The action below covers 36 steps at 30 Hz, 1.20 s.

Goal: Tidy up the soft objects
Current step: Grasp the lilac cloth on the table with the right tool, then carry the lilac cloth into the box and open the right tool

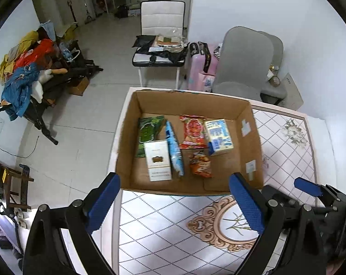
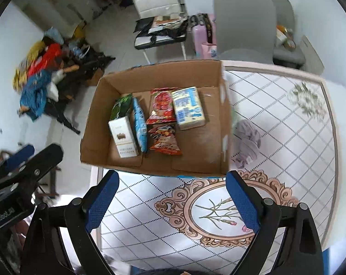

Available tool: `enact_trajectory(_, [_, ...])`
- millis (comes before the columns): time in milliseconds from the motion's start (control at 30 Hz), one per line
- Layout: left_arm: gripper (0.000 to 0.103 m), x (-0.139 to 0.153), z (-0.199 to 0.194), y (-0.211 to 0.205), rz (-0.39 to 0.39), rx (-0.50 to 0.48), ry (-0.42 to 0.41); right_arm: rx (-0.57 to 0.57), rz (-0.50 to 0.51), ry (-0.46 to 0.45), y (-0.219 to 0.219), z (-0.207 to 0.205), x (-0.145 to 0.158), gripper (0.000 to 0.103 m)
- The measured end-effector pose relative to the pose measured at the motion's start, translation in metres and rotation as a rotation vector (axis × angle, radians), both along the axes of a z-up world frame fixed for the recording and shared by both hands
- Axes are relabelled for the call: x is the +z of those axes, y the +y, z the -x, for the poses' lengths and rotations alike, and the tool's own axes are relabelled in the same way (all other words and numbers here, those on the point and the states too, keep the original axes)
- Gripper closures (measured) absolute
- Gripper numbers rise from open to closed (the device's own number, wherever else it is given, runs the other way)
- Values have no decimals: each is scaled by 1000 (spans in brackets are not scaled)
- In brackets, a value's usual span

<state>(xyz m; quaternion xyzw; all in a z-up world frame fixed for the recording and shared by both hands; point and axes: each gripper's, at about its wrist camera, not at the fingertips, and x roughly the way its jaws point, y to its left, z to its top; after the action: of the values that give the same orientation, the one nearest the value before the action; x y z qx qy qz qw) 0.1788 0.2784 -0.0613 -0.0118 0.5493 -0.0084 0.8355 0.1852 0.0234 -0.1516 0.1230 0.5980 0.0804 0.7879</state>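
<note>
An open cardboard box stands on the patterned table. Inside lie a green packet, a white carton, a blue packet, a red packet, a blue-and-white tissue pack and a small orange packet. A crumpled purple cloth lies on the table just right of the box. My left gripper is open and empty over the box's near wall. Also open and empty, my right gripper hovers at the same wall.
The table's left edge drops to a tiled floor. A pile of clothes lies on a rack far left. Beyond the box stand a white chair loaded with items, a pink suitcase and grey chairs.
</note>
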Motion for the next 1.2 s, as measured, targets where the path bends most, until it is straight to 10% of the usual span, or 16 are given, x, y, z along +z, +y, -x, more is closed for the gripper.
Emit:
enact_trajectory(300, [6, -46, -35, -48, -18, -70, 92, -260, -67, 173, -125, -49, -86, 7])
enact_trajectory(633, [6, -110, -64, -83, -36, -103, 208, -391, -167, 351, -157, -96, -209, 8])
enact_trajectory(967, [6, -135, -67, -83, -28, -97, 265, -354, -118, 421, -133, -103, -254, 59])
enact_trajectory(1200, [6, -128, -63, -79, -14, -81, 253, -351, -74, 381, -128, -101, -238, 67])
